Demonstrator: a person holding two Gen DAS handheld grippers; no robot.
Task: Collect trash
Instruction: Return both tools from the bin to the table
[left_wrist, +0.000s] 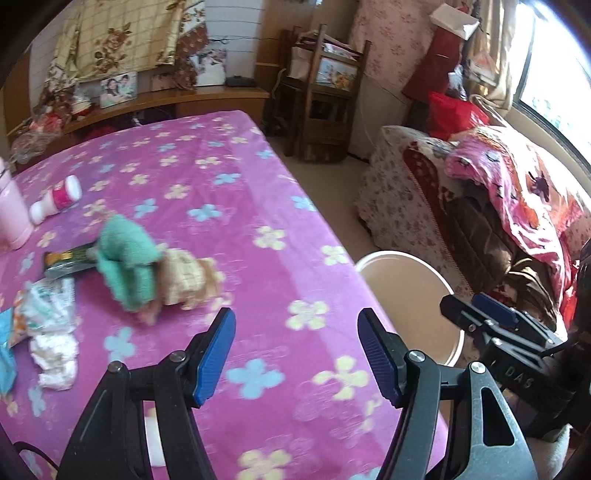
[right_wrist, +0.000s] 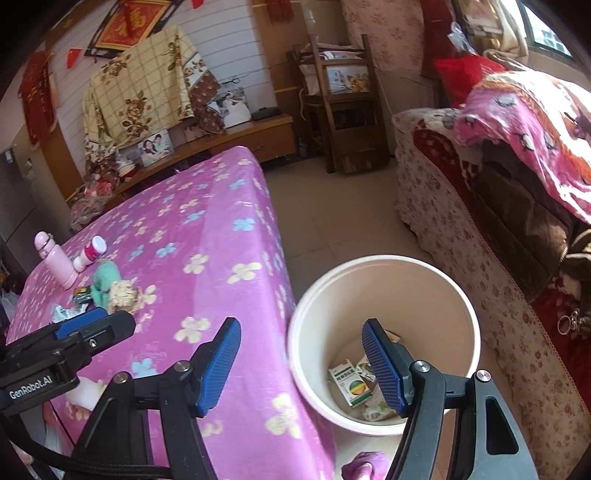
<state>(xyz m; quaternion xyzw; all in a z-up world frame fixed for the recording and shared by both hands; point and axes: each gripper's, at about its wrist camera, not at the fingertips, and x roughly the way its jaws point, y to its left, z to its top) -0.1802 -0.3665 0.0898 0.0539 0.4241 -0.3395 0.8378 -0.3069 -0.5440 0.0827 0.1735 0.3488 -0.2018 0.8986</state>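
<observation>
Only the right wrist view is looking down into the white bucket (right_wrist: 384, 295), where a green-and-white carton (right_wrist: 351, 386) is lying among other scraps, just beyond the right gripper (right_wrist: 301, 360). The left wrist view alone is showing the crumpled tissue (left_wrist: 55, 360) and wrappers (left_wrist: 48, 302) waiting on the pink flowered tablecloth (left_wrist: 229, 206), ahead and to the left of the left gripper (left_wrist: 297, 352). Both grippers are hovering level, jaws spread wide and holding nothing, the left over the table edge, the right straddling table and bucket rim.

One bucket (right_wrist: 384, 291), two bottles (right_wrist: 55, 262), one doll (left_wrist: 147, 258)
</observation>
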